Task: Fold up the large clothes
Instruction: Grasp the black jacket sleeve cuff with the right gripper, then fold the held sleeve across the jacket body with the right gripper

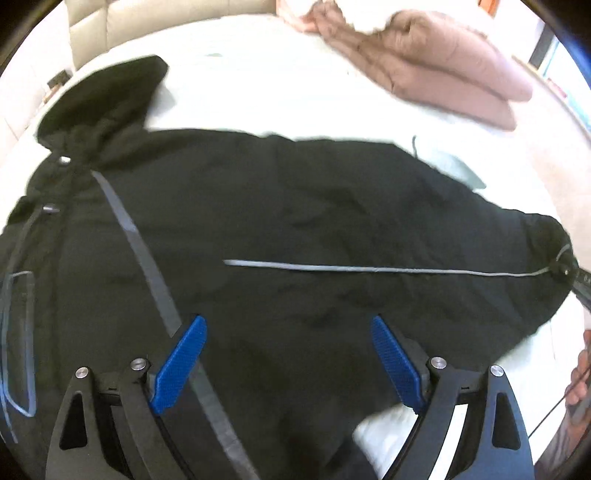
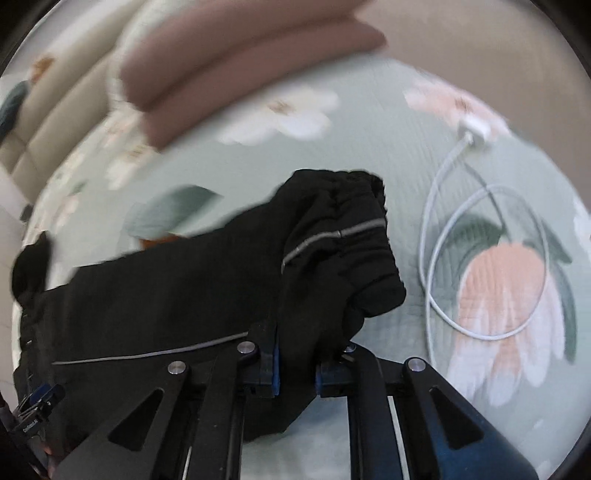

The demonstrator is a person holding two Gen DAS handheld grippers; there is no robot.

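A black hooded jacket (image 1: 295, 229) with grey reflective stripes lies spread on the bed, hood at the upper left, one sleeve stretched out to the right. My left gripper (image 1: 288, 365) is open, its blue pads wide apart just above the jacket's body. My right gripper (image 2: 295, 369) is shut on the jacket's sleeve cuff (image 2: 340, 251), which bunches up ahead of the fingers. The right gripper also shows at the far right edge of the left wrist view (image 1: 581, 284), holding the sleeve end.
The bed has a pale green sheet (image 2: 369, 147) with a flower print. Folded pink-brown bedding (image 1: 443, 70) lies at the far side of the bed. A white charger cable (image 2: 443, 236) is coiled on the sheet right of the cuff. A beige padded headboard (image 1: 110, 26) stands behind.
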